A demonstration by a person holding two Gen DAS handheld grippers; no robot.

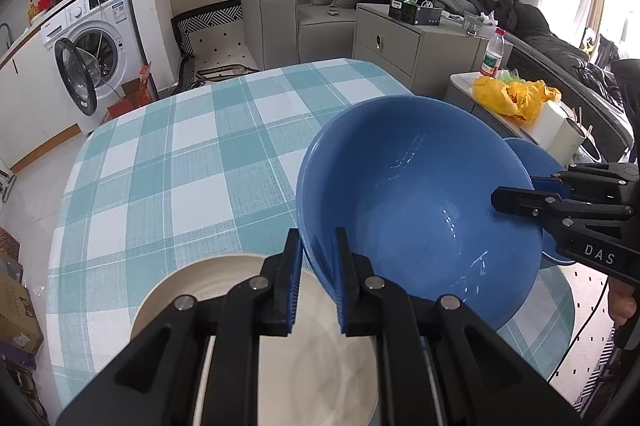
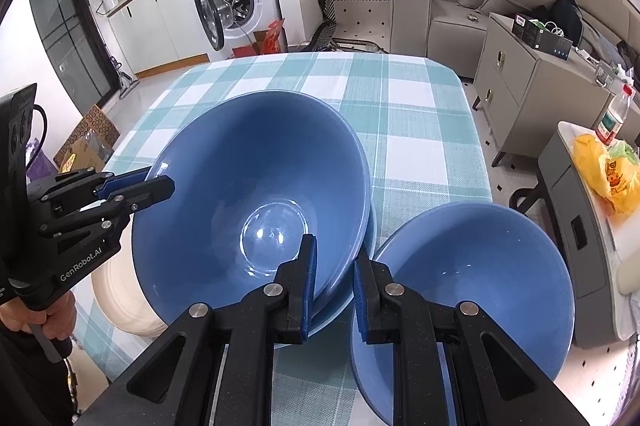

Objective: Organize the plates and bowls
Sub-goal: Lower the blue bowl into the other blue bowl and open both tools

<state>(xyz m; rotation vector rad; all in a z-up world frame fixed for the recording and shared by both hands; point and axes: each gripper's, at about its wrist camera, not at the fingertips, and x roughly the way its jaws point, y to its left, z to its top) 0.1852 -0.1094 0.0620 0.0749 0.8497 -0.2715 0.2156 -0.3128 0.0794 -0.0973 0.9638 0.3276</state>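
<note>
Over the near edge of the bench [image 2: 420, 113], draped in a woven teal-checked cloth, the large blue bowl [image 2: 256, 185] is held tilted by its thin rim: the left claw [image 1: 318, 258] is pinched on one side, the right claw [image 2: 334, 266] on the opposite side. It appears to be nested in a second like it. Glazed, stiff and probably heavy and breakable, it is judged slippery. A smaller blue bowl [image 2: 480, 266] and a cream plate [image 1: 224, 286] lie beside it.
</note>
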